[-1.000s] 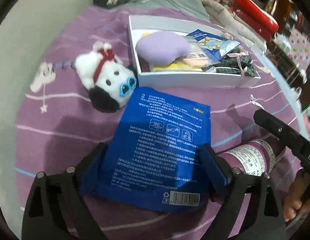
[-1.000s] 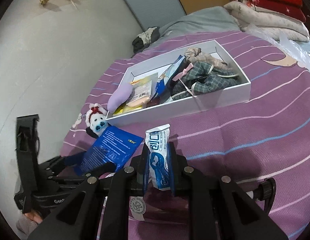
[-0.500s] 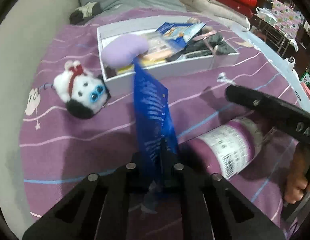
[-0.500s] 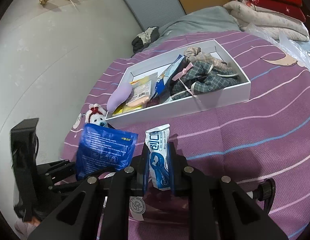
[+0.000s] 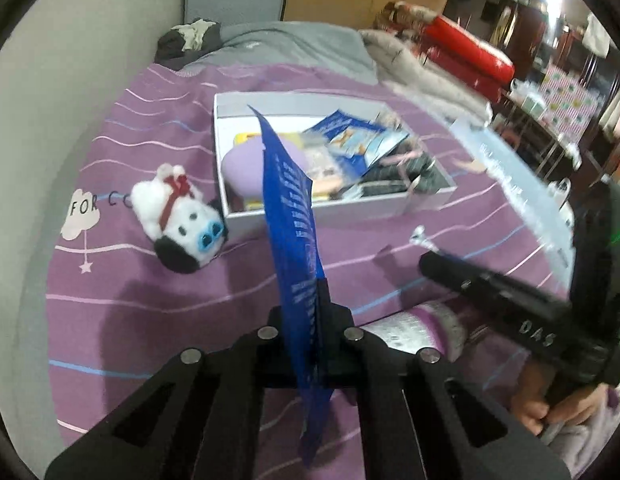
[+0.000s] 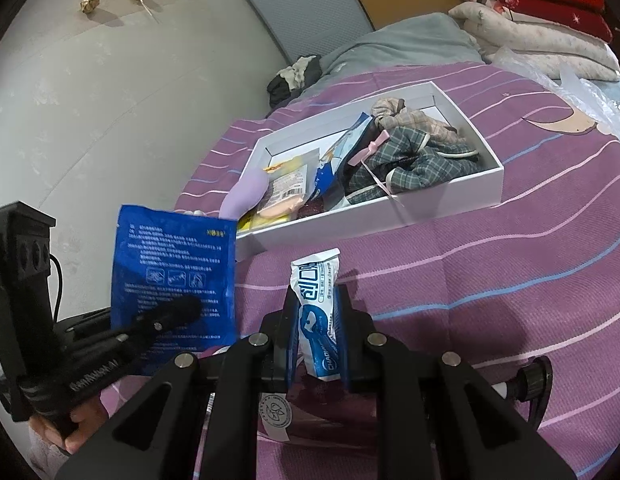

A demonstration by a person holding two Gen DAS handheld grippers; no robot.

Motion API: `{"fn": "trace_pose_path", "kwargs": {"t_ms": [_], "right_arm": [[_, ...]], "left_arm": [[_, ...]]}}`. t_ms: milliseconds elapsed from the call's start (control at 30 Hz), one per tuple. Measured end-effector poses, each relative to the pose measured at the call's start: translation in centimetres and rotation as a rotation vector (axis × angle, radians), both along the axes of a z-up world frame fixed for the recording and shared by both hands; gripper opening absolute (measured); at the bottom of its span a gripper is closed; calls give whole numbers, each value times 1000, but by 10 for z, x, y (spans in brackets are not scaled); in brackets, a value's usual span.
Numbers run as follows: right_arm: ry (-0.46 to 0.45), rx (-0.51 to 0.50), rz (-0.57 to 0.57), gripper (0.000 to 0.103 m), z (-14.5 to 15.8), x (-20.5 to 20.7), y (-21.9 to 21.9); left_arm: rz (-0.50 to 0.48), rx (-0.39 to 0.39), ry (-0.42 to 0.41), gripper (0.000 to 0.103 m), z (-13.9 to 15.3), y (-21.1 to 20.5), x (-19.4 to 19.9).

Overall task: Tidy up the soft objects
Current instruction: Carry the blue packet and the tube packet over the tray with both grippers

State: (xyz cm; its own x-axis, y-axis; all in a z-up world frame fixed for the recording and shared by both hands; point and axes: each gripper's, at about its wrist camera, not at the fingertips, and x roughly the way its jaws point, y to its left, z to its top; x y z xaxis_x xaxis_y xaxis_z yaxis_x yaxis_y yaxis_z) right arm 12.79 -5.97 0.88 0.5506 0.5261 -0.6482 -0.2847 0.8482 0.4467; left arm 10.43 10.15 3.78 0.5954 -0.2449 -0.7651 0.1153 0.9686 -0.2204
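Note:
My left gripper (image 5: 305,320) is shut on a flat blue packet (image 5: 293,220) and holds it upright above the purple bedspread; the packet also shows in the right wrist view (image 6: 173,276). My right gripper (image 6: 316,332) is shut on a white-and-blue tube (image 6: 318,312), low over the bed. A white box (image 6: 450,196) ahead holds a lilac pad (image 5: 245,168), packets and plaid cloth (image 6: 410,164). A white plush dog (image 5: 177,220) with a red bow lies left of the box.
A purple-and-white bottle (image 5: 414,328) lies on the bed beside the right gripper's body (image 5: 498,308). A grey wall runs along the left. Folded blankets (image 6: 542,20) are stacked behind the box. Dark clothing (image 6: 293,76) lies at the bed's far edge.
My left gripper shut on the blue packet, which lay flat on the bed, and lifted it upright, higher than before. The right gripper with the tube stayed still.

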Motion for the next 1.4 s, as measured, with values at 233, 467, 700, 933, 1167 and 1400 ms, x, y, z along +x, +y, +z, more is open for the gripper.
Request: {"fn": "trace_pose_path", "kwargs": {"t_ms": [233,467,700,933,1167,1400], "right_arm": [[-14,47,12,15,17,3,-3],[17,123,3,15,38,28,-10],[-10,148,-32,15,76,65,-15],[-16,181,-70,15,69,101,-25],[27,268,-119,15,42,125,-40],[43,292,-125,15,26,138,-43]], "left_arm": [[48,-21,10,5,8,3,8],[72,-58,22,5,25,1,32],[20,-196,-9,5,50,-5,73],[-5,-300,81,5,35,-10,132],[58,-369,197,5,9,4,185],[83,-409,287,9,-9,17,207]]}}
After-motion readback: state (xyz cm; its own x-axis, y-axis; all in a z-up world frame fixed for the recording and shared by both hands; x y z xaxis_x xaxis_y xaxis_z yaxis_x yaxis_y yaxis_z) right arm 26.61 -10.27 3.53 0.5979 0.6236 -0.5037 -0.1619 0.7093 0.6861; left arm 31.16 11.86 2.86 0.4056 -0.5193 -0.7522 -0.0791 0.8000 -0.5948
